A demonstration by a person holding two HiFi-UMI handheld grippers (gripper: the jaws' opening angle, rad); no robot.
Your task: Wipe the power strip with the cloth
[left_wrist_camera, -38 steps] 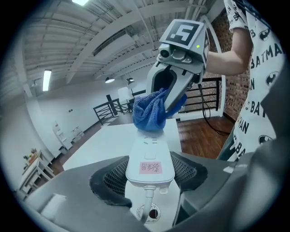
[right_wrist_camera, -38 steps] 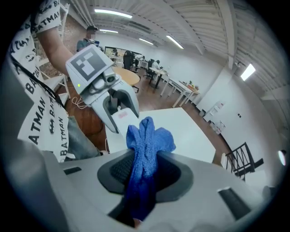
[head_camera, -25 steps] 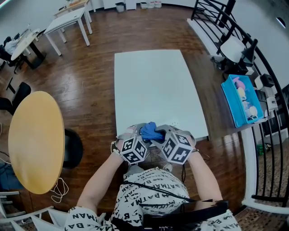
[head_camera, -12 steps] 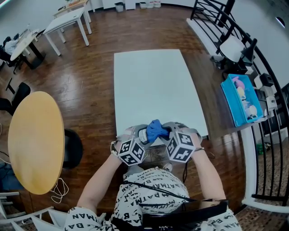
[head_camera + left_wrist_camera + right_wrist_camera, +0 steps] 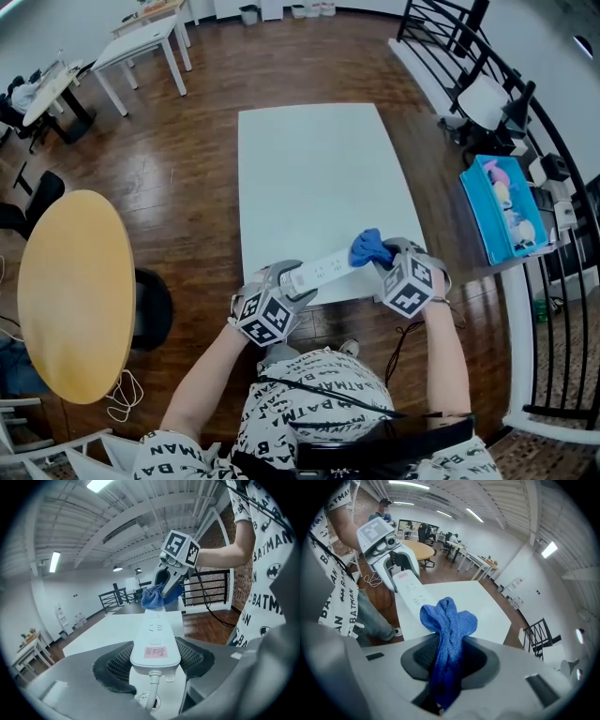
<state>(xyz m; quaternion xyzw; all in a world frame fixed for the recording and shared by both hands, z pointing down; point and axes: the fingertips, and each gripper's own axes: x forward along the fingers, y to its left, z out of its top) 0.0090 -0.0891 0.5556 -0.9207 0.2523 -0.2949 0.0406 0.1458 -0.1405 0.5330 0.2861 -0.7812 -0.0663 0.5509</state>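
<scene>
- The left gripper [image 5: 154, 659] has its jaws clamped on the cord end of the white power strip [image 5: 323, 270], over the white table's [image 5: 309, 169] near edge.
- The right gripper [image 5: 449, 660] pinches the blue cloth [image 5: 449, 618], which touches the strip's far end.

Power strip and cloth at the table's near edge, lower centre of the head view.

The power strip [image 5: 319, 273] runs slantwise across the lower edge of the table [image 5: 319, 169]. Its lower-left end sits between the jaws of the left gripper [image 5: 289, 279], and its upper-right end touches the cloth [image 5: 370, 248]. The cloth is clamped in the right gripper [image 5: 384, 258], just right of centre. A round table [image 5: 75, 291] stands at the left, smaller tables [image 5: 141, 42] at upper left, and a tray [image 5: 473, 211] beside a railing [image 5: 469, 56] at the right edge.
</scene>
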